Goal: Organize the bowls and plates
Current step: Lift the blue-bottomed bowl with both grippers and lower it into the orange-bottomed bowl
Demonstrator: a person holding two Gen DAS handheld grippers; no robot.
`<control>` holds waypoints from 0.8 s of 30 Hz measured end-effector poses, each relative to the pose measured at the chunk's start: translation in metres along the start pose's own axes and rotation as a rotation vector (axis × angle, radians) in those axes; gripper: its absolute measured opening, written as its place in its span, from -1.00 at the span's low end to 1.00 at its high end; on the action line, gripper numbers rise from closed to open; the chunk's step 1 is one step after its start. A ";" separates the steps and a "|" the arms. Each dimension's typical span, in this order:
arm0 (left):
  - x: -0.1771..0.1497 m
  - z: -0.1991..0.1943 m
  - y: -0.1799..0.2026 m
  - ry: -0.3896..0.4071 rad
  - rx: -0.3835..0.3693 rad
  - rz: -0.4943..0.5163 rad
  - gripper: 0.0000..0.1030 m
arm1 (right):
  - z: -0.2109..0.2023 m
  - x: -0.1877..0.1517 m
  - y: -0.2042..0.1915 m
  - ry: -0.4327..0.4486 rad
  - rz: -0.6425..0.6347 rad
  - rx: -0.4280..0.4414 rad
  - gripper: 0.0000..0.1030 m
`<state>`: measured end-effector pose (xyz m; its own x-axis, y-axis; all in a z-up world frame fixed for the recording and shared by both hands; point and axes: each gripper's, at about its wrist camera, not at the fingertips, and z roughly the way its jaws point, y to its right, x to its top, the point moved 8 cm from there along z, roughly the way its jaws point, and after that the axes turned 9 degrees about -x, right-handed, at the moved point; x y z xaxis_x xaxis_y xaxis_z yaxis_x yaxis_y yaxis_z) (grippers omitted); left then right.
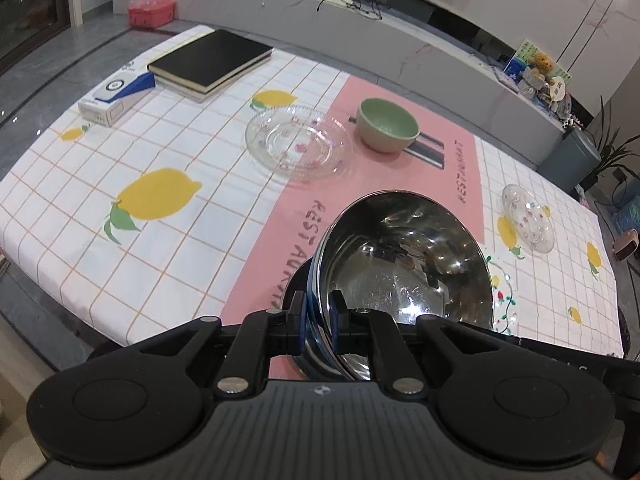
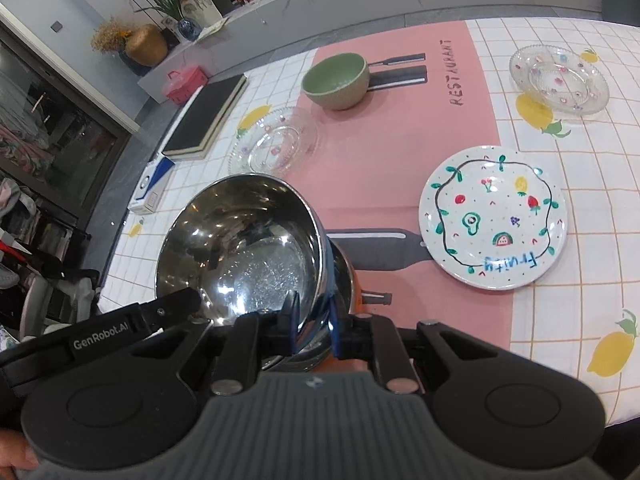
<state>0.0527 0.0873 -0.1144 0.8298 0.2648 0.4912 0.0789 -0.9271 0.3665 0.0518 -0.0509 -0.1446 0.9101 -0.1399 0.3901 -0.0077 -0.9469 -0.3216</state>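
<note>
Both the left tool [image 1: 319, 322] and the right tool [image 2: 311, 322] pinch the rim of a shiny round steel bowl [image 1: 404, 256], held tilted above the bench's [image 1: 192, 128] near edge. A green ceramic bowl [image 2: 336, 80] and a clear glass plate [image 2: 276, 142] sit toward the far edge.

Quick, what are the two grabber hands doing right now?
Left gripper: shut on the steel bowl, pinching its rim.
Right gripper: shut on the same steel bowl, at the rim.
</note>
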 end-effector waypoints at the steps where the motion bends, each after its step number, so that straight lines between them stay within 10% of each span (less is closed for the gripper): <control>1: -0.001 0.001 -0.002 -0.007 0.001 -0.003 -0.76 | 0.002 -0.001 0.000 -0.007 -0.001 -0.002 -0.74; 24: -0.013 0.018 -0.010 -0.087 0.038 -0.018 -0.69 | 0.025 -0.005 0.001 -0.050 -0.002 -0.055 -0.78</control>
<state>0.0512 0.0885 -0.1390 0.8729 0.2591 0.4134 0.1138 -0.9321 0.3439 0.0575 -0.0436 -0.1685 0.9297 -0.1243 0.3467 -0.0270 -0.9618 -0.2724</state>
